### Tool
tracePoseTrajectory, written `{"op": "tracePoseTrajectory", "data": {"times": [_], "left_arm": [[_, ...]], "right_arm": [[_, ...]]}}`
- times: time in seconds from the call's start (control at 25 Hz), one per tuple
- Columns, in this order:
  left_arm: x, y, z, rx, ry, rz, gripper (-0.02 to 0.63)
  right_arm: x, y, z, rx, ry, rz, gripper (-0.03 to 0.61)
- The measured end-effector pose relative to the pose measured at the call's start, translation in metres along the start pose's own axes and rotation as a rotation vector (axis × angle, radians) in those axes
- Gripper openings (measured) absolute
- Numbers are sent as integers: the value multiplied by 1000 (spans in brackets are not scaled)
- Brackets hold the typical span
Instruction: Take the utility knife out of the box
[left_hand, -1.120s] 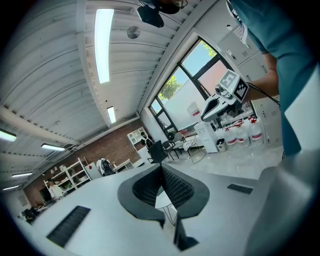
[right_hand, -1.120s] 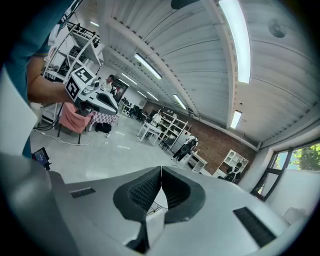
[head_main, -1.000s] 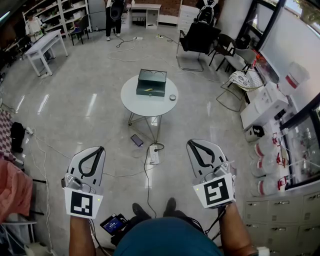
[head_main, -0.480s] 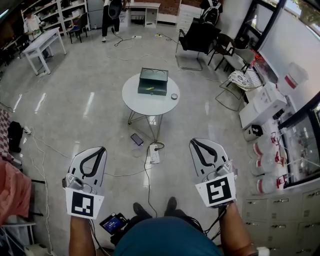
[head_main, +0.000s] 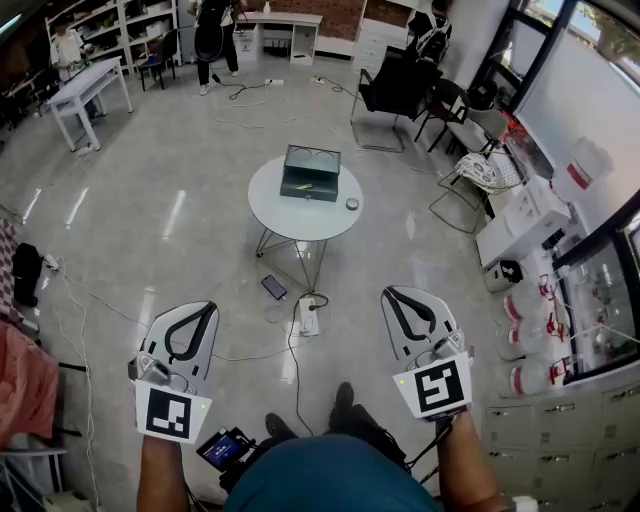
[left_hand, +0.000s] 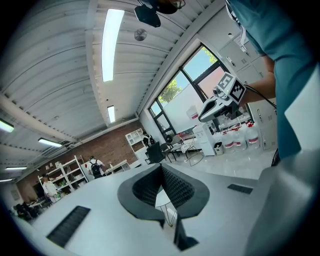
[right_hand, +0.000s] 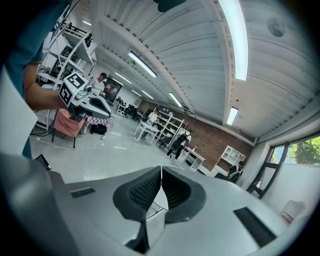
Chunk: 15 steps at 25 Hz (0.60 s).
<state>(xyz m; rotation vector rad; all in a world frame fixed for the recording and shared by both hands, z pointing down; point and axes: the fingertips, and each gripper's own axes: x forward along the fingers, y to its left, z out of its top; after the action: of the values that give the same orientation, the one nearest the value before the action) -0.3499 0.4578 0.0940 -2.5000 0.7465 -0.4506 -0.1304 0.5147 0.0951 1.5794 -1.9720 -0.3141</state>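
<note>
A dark green open box sits on a small round white table ahead of me in the head view. Inside it lies a thin yellowish thing, too small to identify. My left gripper is low at the left, far short of the table, shut with nothing in it. My right gripper is low at the right, likewise shut and empty. In the left gripper view the jaws meet at the tips; in the right gripper view the jaws also meet.
A small round object lies on the table's right side. On the floor before the table are a power strip, cables and a phone-like device. Chairs stand at the back right, cabinets and water jugs at the right.
Both grippers and my view have moved forward over the floor toward the table. The jaws stay shut throughout.
</note>
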Motion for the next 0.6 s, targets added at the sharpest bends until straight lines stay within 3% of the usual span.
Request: {"op": "tracePoseTrajectory", "data": {"times": [0.24, 0.6], "left_arm": [[34, 5, -15, -24, 53, 17, 18], [118, 11, 2, -21, 111, 77, 18]], "right_arm": [[40, -24, -18, 12, -16, 47, 38], [103, -103, -57, 40, -74, 117, 38]]}}
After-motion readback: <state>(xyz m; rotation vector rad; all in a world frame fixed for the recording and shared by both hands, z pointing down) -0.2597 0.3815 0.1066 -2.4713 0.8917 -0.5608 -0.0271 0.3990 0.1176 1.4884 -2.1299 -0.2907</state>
